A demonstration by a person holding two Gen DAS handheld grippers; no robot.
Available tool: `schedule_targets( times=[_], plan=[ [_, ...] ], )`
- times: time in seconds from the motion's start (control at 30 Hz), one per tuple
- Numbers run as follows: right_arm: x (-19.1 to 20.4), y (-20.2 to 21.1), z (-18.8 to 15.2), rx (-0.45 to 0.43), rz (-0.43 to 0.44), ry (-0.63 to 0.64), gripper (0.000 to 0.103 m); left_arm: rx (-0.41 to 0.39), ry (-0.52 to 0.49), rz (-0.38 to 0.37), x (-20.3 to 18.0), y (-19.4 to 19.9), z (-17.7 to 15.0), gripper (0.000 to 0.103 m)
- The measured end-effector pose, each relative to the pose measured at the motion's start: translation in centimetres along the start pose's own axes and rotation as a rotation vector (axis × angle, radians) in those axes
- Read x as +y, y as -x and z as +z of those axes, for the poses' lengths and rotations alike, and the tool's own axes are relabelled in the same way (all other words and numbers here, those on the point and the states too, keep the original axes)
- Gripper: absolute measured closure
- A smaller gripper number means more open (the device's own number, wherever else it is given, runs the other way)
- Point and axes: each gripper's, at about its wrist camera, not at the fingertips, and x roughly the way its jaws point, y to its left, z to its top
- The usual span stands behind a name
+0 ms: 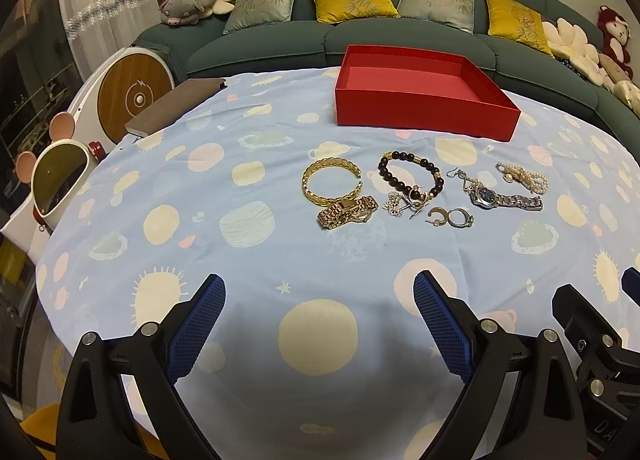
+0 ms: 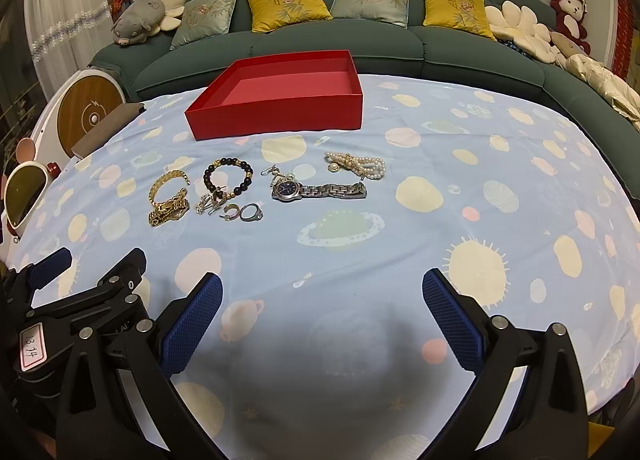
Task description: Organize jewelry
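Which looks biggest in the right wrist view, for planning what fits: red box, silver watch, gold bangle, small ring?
1. red box
2. silver watch
3. gold bangle, foreshortened, so close to the watch
4. small ring

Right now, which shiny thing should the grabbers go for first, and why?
Probably the right gripper should move forward toward the silver watch. Both grippers are open and hold nothing, the red box has nothing in it, and all the jewelry lies on the cloth. The watch lies almost straight ahead of the right fingers.
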Motion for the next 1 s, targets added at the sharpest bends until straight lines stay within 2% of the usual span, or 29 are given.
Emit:
schedule_targets(
  times=[1.0],
  plan=[
    [-0.4,-2.1,1.6,0.014,-0.007,0.016,0.005,0.062,0.009,-0.022,-0.7,-2.5,1.5,0.011]
  ],
)
